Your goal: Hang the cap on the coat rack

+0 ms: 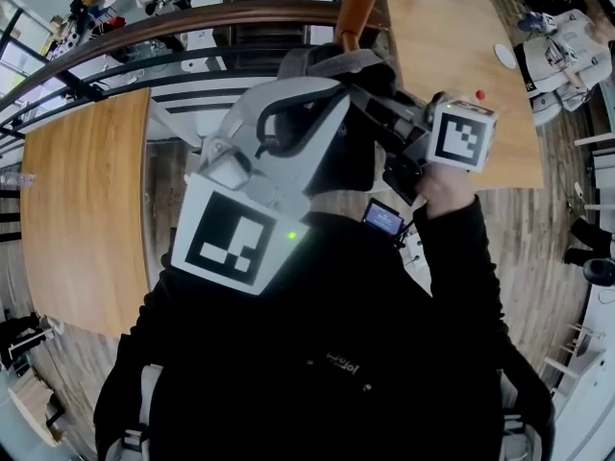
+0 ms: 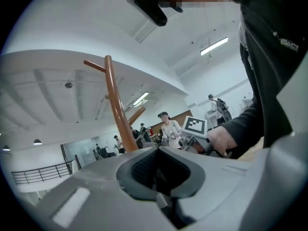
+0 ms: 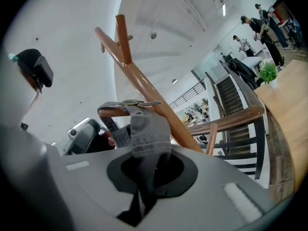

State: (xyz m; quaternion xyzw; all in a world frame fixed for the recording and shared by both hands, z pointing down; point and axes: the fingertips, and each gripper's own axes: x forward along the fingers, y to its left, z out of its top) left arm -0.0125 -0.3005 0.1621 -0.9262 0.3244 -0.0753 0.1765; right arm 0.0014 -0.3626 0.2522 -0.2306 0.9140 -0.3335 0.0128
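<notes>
**Right jaws.** The right gripper (image 3: 144,177) has its jaws closed on the cap (image 3: 147,129). They pinch the grey back strap, whose buckled loop stands up out of the jaws. This grip likely leaves the loop open so it can slip over a peg. A brown bar shows just under the loop, but whether the strap already rests on a peg cannot be told.

**Left jaws.** The left gripper (image 2: 161,177) has its jaws drawn together. Only a dark ribbed surface shows in the gap, and it is unclear whether this is cloth or padding. The gripper probably steadies the cap from the other side.

**Coat rack.** The coat rack (image 3: 154,93) is a brown pole with short pegs (image 3: 122,32) near its top. It stands just behind the strap, so the cap is near the rack and appears not yet released.

**Pose.** Both grippers are raised close in front of the chest and tilted upward toward the pole. The right hand (image 1: 447,185) comes out of a black sleeve with the wrist bent up. The left hand is hidden behind its marker cube (image 1: 240,243).

**Setting.** The grippers are held high over the gap between two benches. The pole rises beside the left edge of the right-hand bench (image 1: 452,27).
</notes>
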